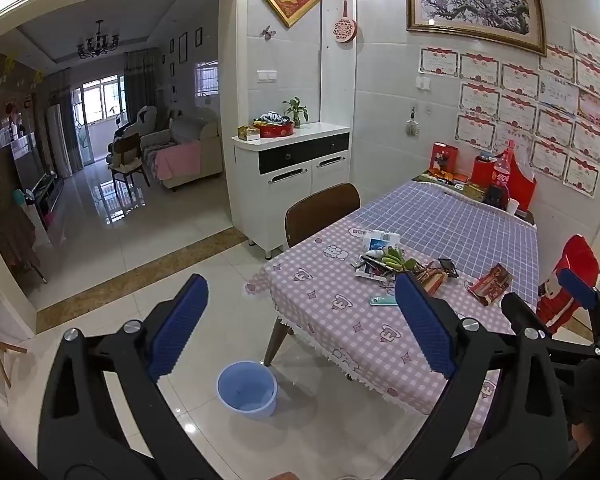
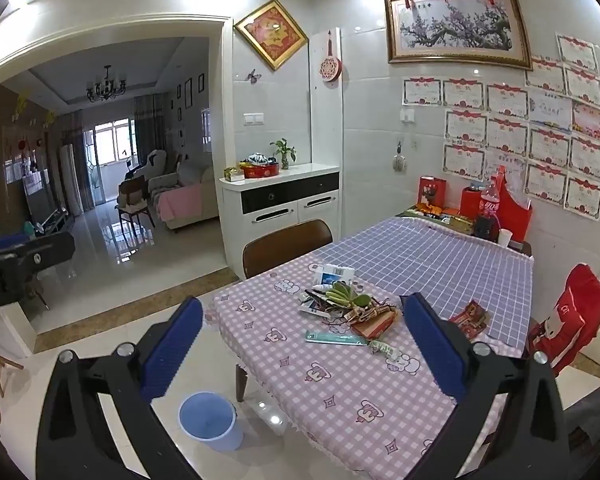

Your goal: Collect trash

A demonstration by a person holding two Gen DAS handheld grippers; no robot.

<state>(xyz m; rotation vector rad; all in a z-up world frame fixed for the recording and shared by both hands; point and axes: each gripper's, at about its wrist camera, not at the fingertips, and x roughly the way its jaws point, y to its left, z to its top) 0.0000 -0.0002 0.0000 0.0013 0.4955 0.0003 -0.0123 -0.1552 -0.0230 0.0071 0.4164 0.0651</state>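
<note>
White tile walls and a glossy tiled floor surround us, with a dining table [image 2: 380, 412] under a pink checked cloth filling the lower right of both views. Our left gripper [image 1: 300, 324] hangs above the floor beside the table corner, its blue-padded fingers [image 1: 180, 320] spread wide with nothing between them. Our right gripper [image 2: 304, 348] is likewise spread wide and empty, held over the near end of the table; in the left wrist view its blue pad shows at the right edge.

Just beyond our right gripper lies the trash: a long teal wrapper [image 2: 334, 338] flat on the cloth, a small green-and-white wrapper [image 2: 384, 348] touching its right end, and behind them a loose trash pile [image 2: 352, 304] of papers, green peels and a brown packet near the middle of the frame. A white carton [image 2: 334, 274] sits at the pile's far side, and a red snack packet [image 2: 470, 318] lies apart to the right, partly hidden by our right finger.

On the floor at lower centre, near the table leg, stands a light blue bin [image 2: 210, 420], open and upright.

Farther out, a brown chair [image 2: 288, 246] is tucked against the table's left side. A red-covered chair [image 2: 572, 320] stands at the right edge. At the table's far end, against the wall, a cola bottle [image 2: 489, 204] stands among red boxes. A white sideboard [image 2: 280, 208] occupies the centre, and a doorway at upper left opens onto a living room.
</note>
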